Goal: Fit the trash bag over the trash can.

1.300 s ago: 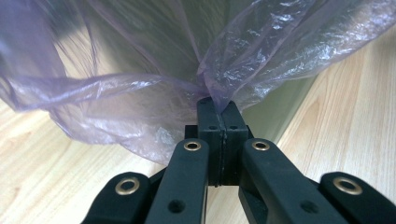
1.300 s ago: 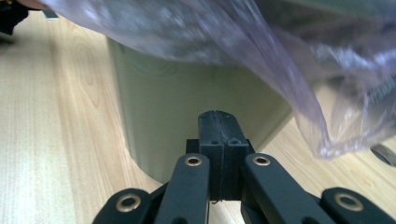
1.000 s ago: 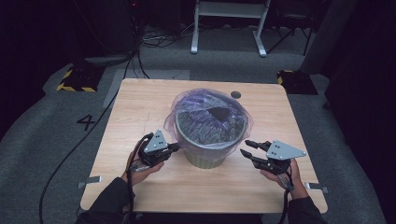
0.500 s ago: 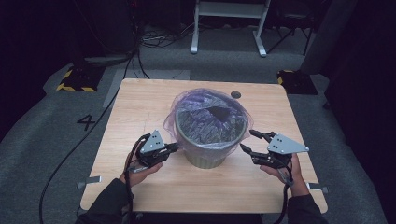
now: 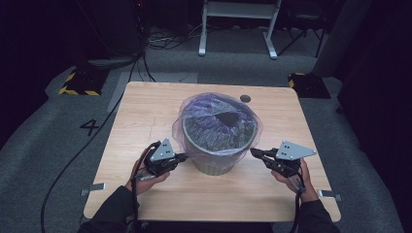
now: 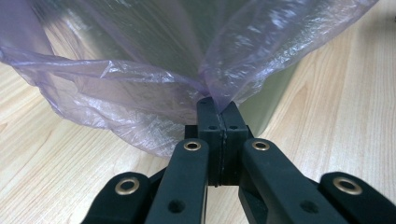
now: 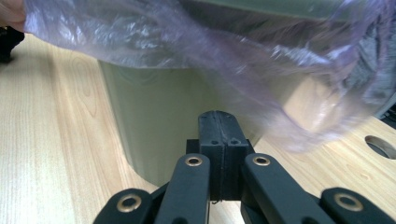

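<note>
A pale green bin (image 5: 214,164) stands mid-table, lined with a thin purple bag (image 5: 218,114) whose rim drapes over its edge. At the bin's left side my left gripper (image 5: 183,156) is shut on a pinch of the bag's hanging film (image 6: 121,88), which bunches up right at the closed tips (image 6: 217,105). My right gripper (image 5: 252,152) points at the bin's right side. Its jaws have just been closing and now meet (image 7: 218,116) with nothing between them. The bag (image 7: 187,42) hangs above and beyond them, in front of the bin wall (image 7: 159,116).
The wooden table (image 5: 145,111) has a round cable hole (image 5: 245,98) behind the bin. A white metal frame (image 5: 238,29) and cables lie on the grey floor beyond. Bare wood stretches either side of the bin.
The right gripper's jaws stood open in the earlier frames and are now shut, slightly nearer the bin. The left gripper has kept its hold and place.
</note>
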Action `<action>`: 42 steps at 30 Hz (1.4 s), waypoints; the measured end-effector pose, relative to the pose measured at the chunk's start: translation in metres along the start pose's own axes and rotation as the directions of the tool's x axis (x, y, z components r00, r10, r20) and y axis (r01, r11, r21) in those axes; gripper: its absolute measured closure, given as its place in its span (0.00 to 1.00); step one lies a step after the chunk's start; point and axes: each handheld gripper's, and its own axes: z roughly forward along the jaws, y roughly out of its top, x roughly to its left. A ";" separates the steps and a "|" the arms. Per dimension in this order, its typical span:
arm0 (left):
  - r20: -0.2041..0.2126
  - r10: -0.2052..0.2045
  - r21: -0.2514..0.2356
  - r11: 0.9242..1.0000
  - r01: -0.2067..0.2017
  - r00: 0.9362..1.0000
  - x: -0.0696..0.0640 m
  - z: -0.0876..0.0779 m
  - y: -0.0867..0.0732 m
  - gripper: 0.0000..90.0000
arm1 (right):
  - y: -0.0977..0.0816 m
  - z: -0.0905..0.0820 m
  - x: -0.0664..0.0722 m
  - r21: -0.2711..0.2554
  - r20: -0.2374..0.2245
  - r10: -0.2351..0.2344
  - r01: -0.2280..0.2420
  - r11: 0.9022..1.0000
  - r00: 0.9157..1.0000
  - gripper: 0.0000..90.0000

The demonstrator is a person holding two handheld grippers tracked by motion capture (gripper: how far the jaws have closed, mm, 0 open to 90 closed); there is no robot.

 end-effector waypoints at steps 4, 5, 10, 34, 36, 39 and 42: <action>0.009 0.027 -0.022 0.999 -0.027 1.000 -0.007 -0.006 0.002 1.00 | -0.002 0.002 0.005 0.008 -0.014 -0.017 0.017 1.000 1.000 1.00; 0.012 0.031 -0.031 0.999 -0.031 0.999 -0.009 -0.008 0.003 1.00 | -0.002 0.001 0.006 0.003 -0.015 -0.021 0.021 1.000 1.000 1.00; -0.003 0.053 -0.073 0.996 -0.054 0.999 -0.018 -0.021 0.010 0.97 | 0.002 -0.010 0.011 -0.042 0.020 -0.037 0.038 0.998 0.999 0.90; -0.014 0.039 -0.065 0.997 -0.040 0.999 -0.011 -0.020 0.011 1.00 | 0.020 -0.004 0.021 -0.027 0.047 -0.144 0.146 0.989 0.988 1.00; -0.020 0.039 -0.054 0.998 -0.040 0.999 -0.010 -0.019 0.010 1.00 | 0.019 -0.006 0.022 -0.029 0.036 -0.151 0.152 0.988 0.988 1.00; -0.022 0.034 -0.046 0.998 -0.035 0.999 -0.009 -0.016 0.008 1.00 | 0.017 -0.007 0.023 -0.018 0.045 -0.153 0.154 0.988 0.987 1.00; -0.030 0.039 -0.058 0.998 -0.040 0.999 -0.008 -0.018 0.010 1.00 | 0.019 -0.014 0.023 -0.052 0.081 -0.151 0.156 0.986 0.985 0.78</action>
